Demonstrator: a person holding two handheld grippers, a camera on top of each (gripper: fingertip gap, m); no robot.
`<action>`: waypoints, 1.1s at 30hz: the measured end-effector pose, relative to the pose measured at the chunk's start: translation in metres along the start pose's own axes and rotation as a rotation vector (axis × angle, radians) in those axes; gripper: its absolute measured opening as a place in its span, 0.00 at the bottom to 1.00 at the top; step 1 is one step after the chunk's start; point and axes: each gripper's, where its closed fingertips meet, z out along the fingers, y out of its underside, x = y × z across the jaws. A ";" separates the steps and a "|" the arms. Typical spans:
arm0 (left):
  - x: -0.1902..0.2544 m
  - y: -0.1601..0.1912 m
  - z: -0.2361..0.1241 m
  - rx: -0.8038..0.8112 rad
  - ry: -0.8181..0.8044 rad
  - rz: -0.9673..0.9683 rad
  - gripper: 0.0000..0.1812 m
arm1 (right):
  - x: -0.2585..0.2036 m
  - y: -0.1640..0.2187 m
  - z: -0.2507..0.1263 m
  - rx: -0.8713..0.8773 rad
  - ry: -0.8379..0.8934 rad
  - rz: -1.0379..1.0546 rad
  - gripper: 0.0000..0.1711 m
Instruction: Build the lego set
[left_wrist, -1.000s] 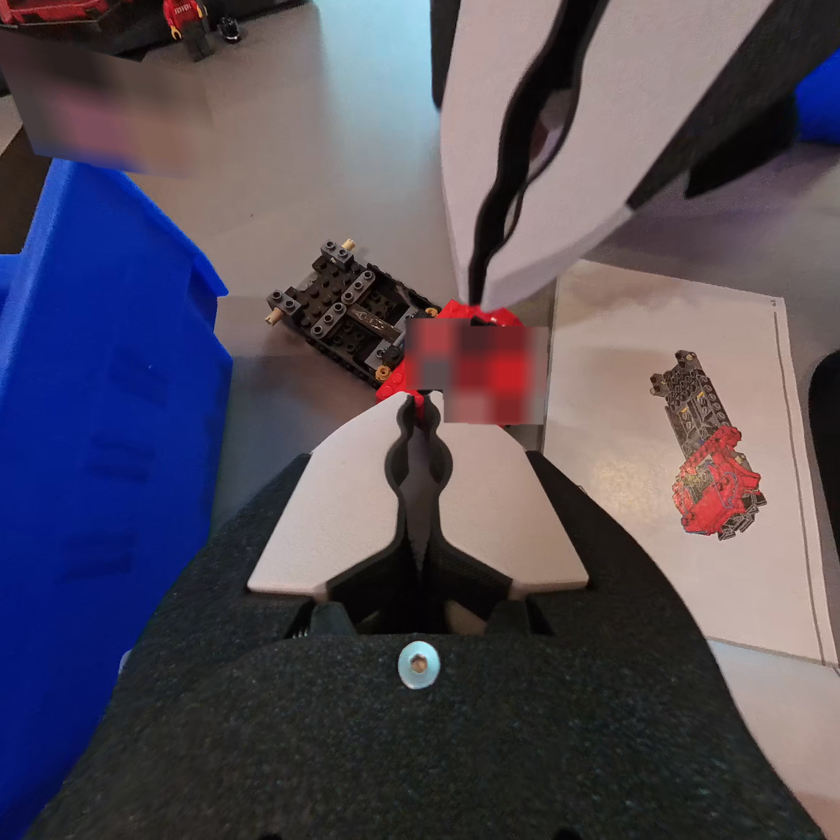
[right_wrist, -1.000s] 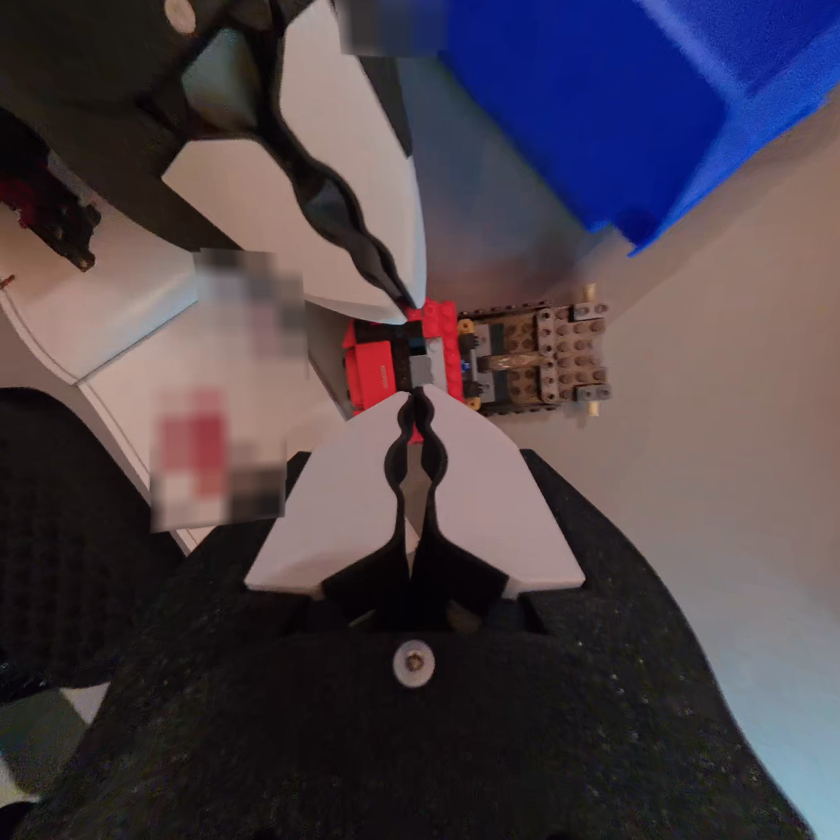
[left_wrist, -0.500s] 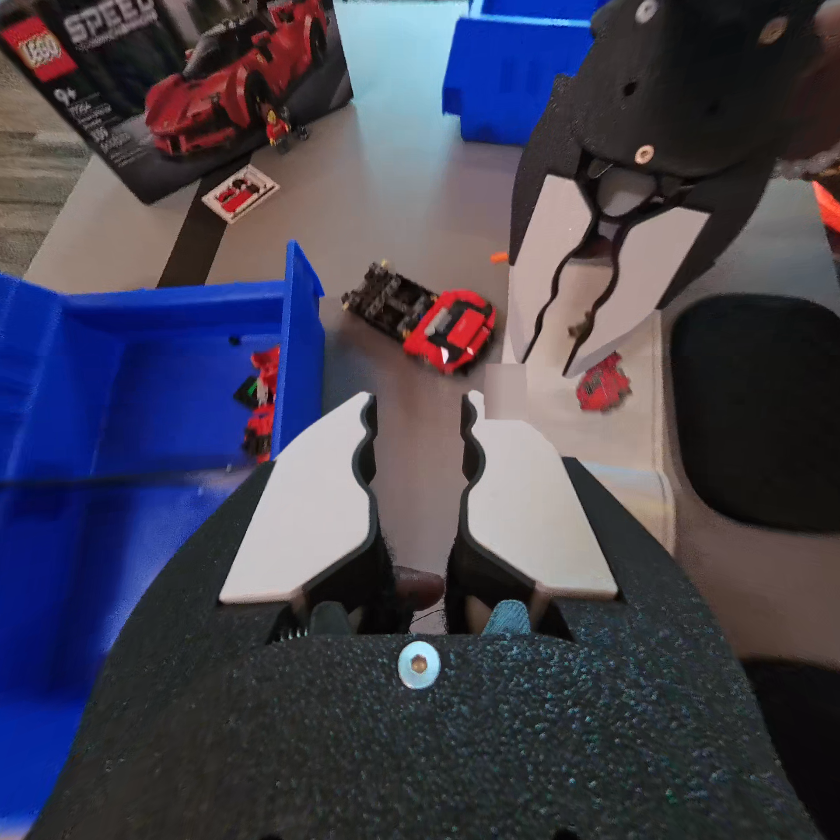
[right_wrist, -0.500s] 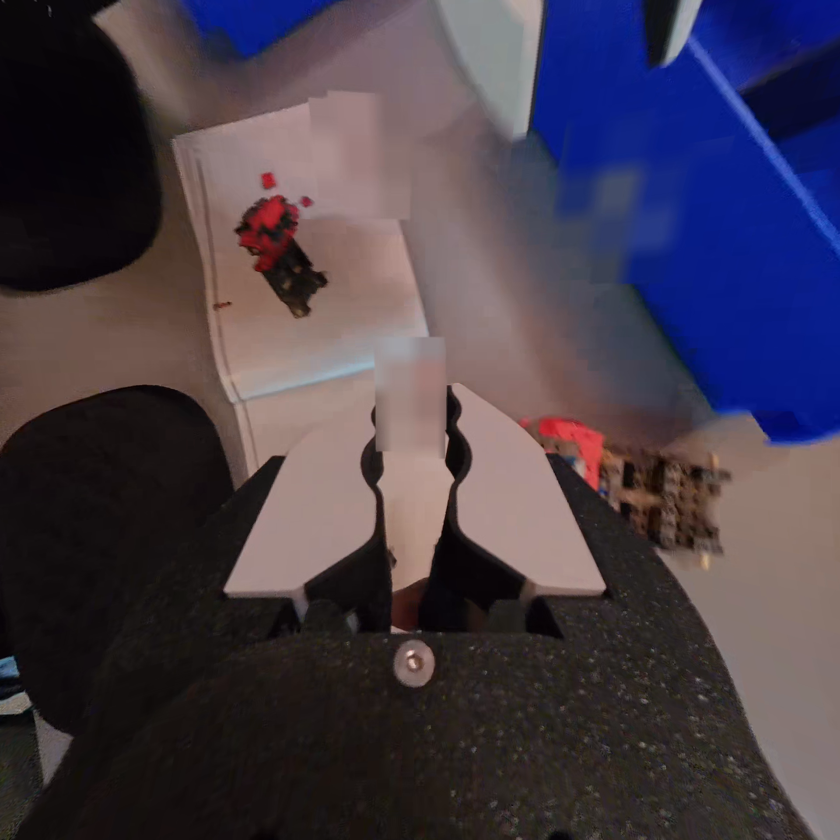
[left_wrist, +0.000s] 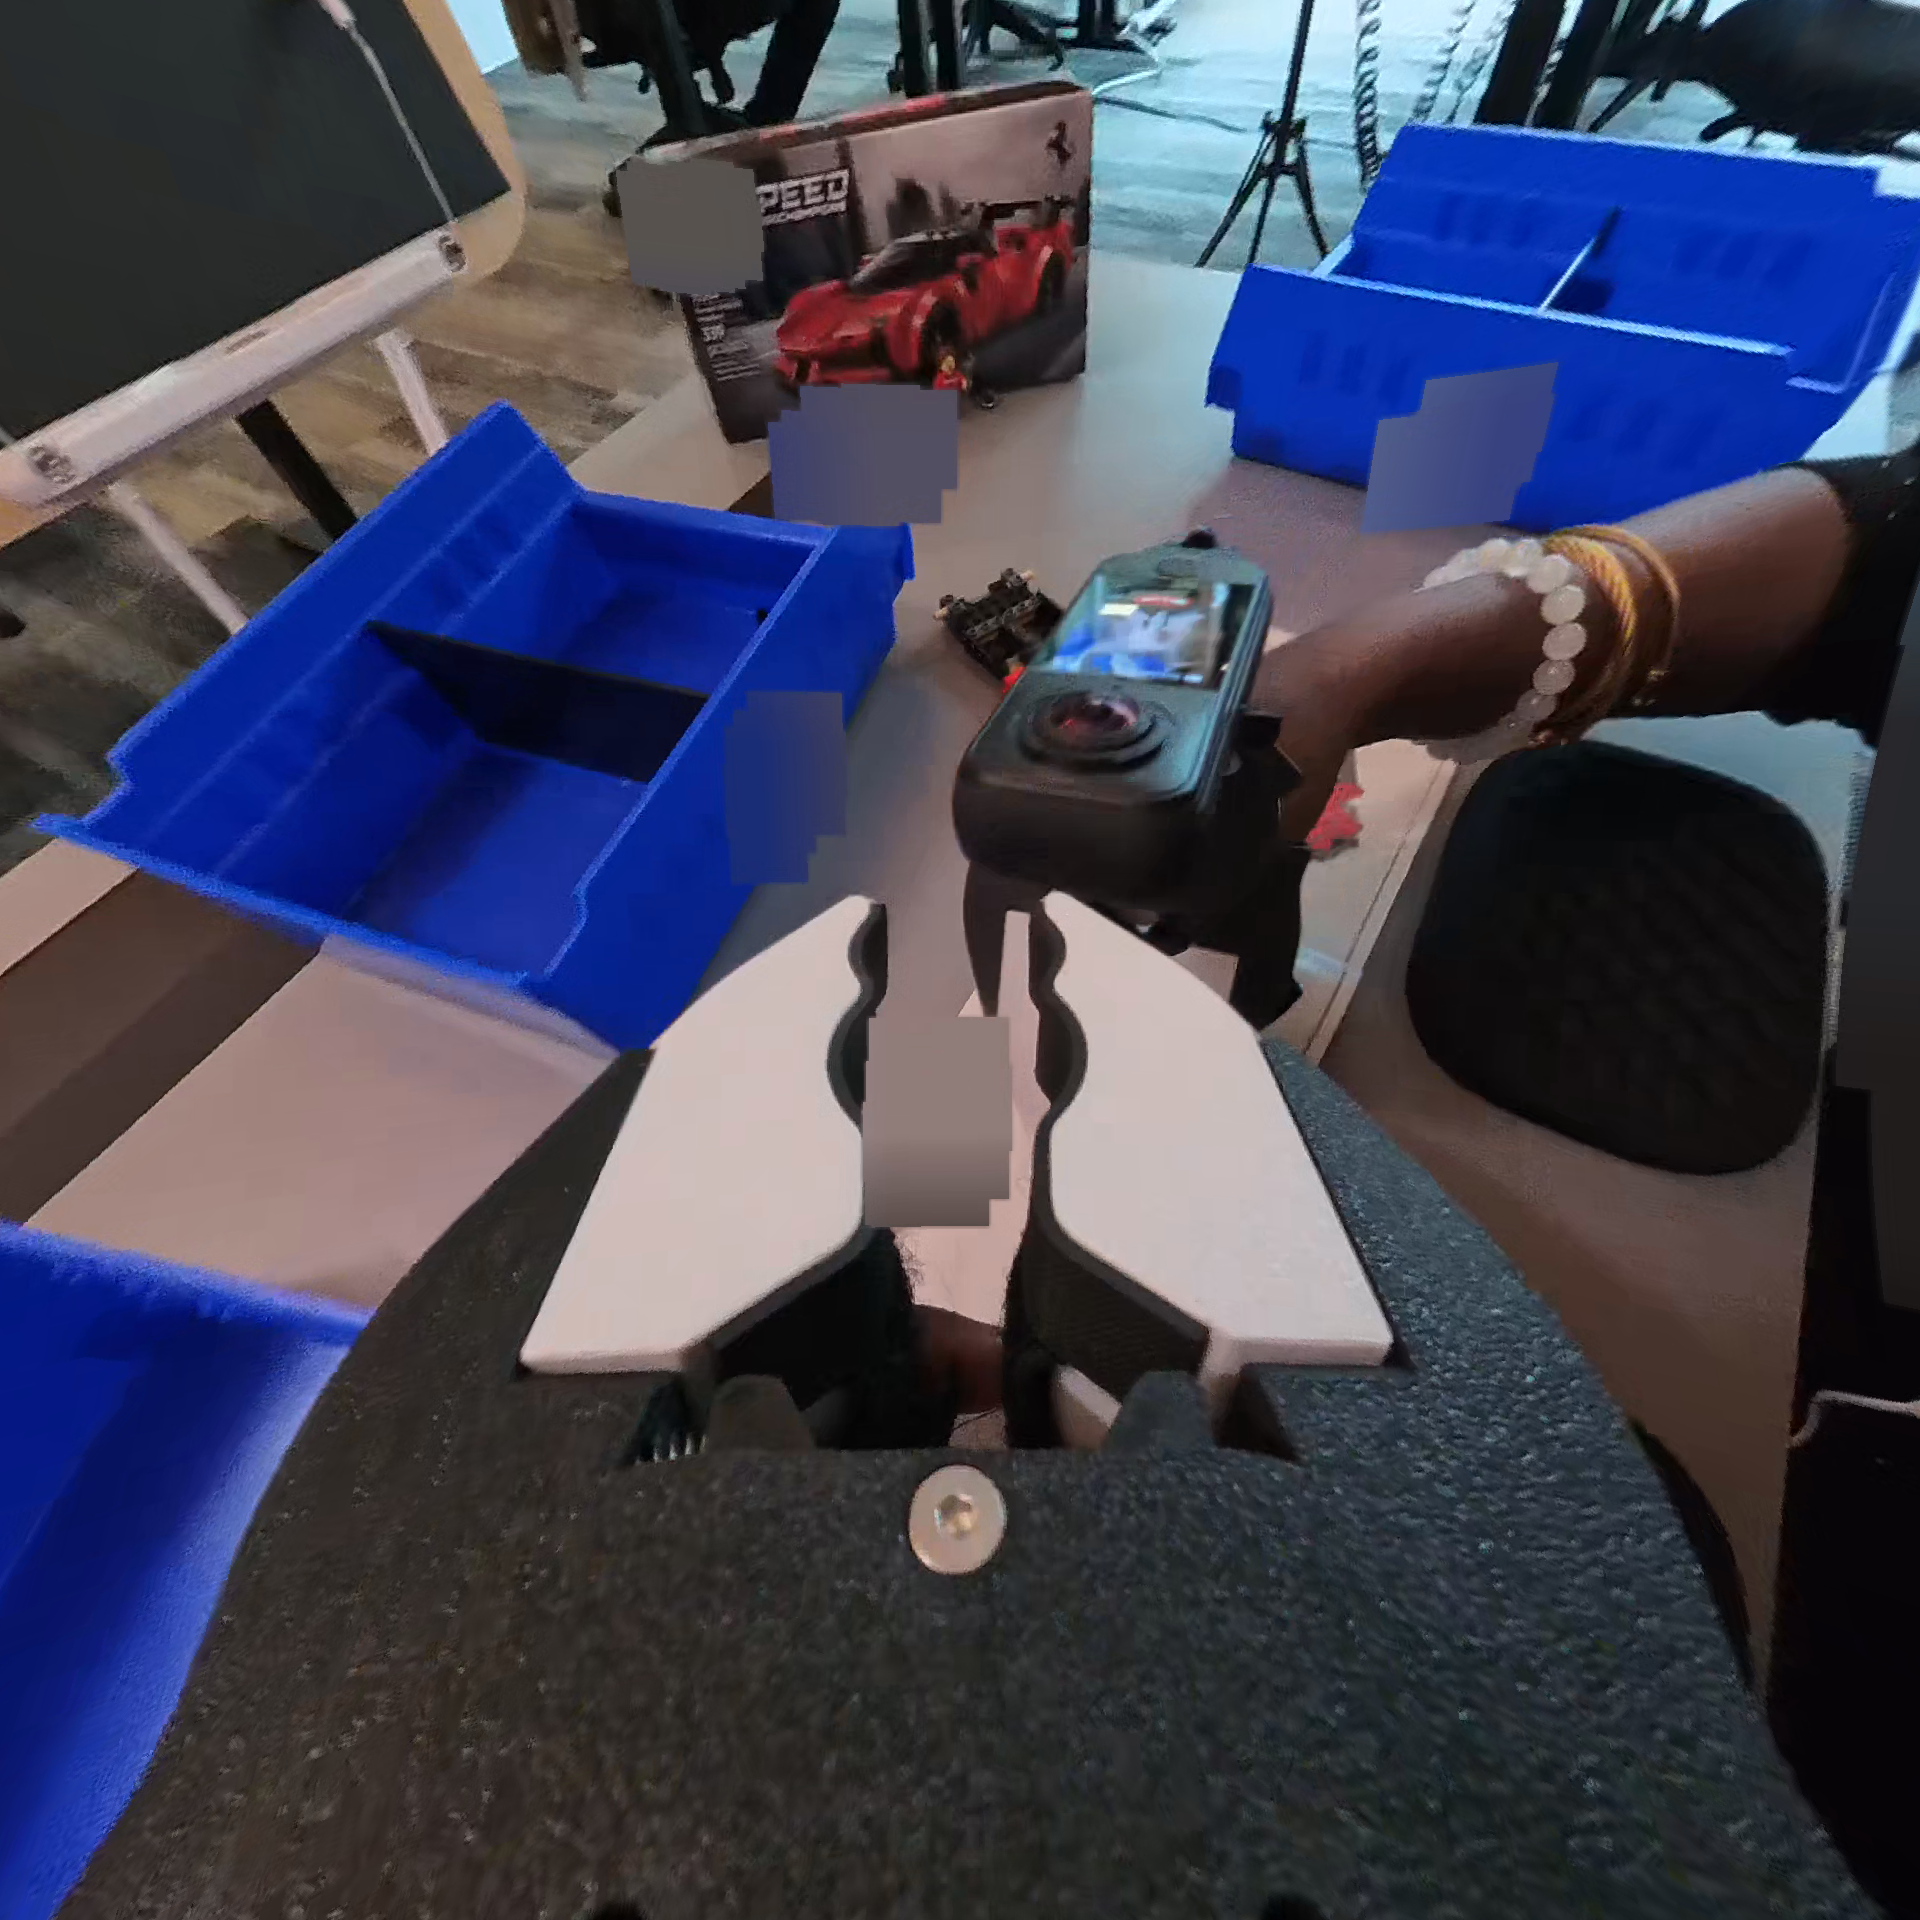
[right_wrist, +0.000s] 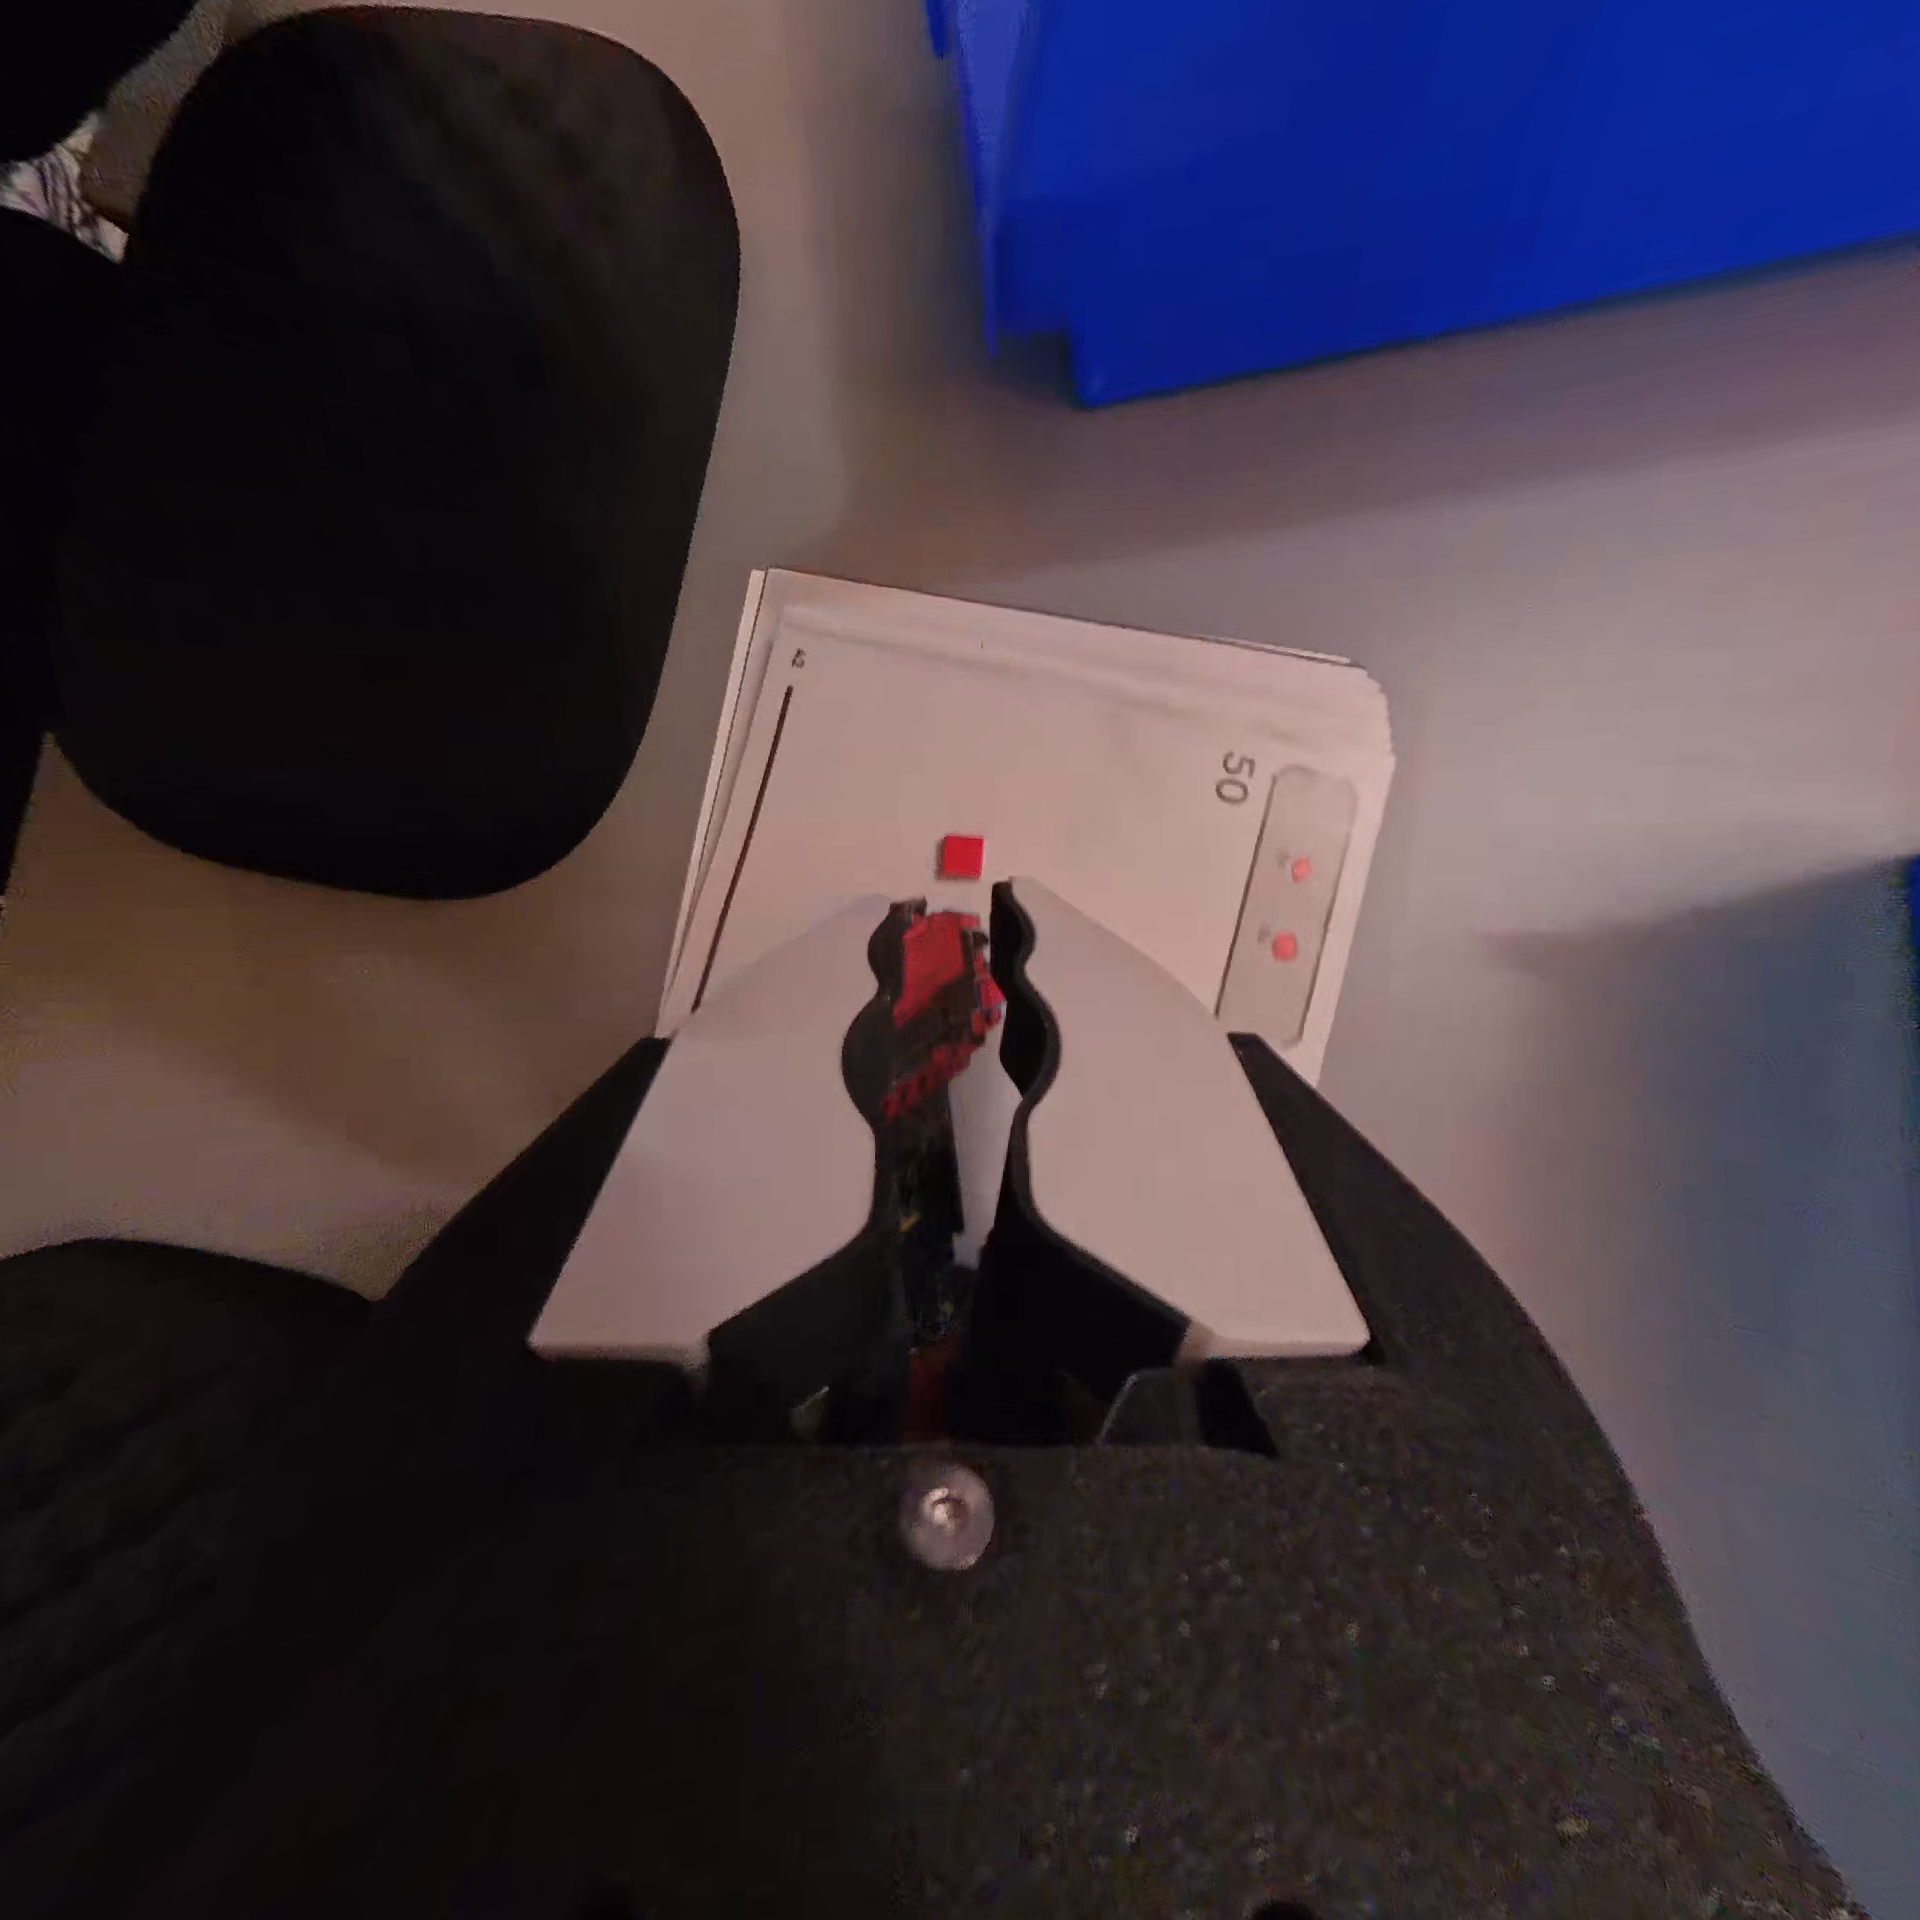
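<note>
The lego car (left_wrist: 992, 627), a half-built black frame with a red end, lies on the table (left_wrist: 1132, 488) just right of the divided blue bin (left_wrist: 447, 727), its long axis slanting away from the bin's near corner with the black end pointing toward the set's box (left_wrist: 914, 260); the red end is mostly hidden behind the right gripper's camera (left_wrist: 1122, 727). The left gripper (left_wrist: 956, 935) hovers nearer than the bin, its jaws apart and holding nothing. The right gripper (right_wrist: 945, 899) hangs over the open instruction booklet (right_wrist: 1091, 748), jaws narrowly parted and empty, the printed car drawing showing through the gap.
</note>
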 end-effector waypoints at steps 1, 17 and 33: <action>-0.003 0.003 -0.003 -0.015 -0.018 0.005 0.13 | 0.000 -0.002 0.004 -0.016 -0.015 0.005 0.09; -0.027 0.012 -0.026 -0.024 -0.163 -0.006 0.15 | 0.002 0.000 0.019 -0.038 -0.012 0.025 0.04; 0.042 0.015 0.195 -0.054 0.326 -0.051 0.14 | 0.061 0.135 -0.185 0.057 0.362 0.517 0.05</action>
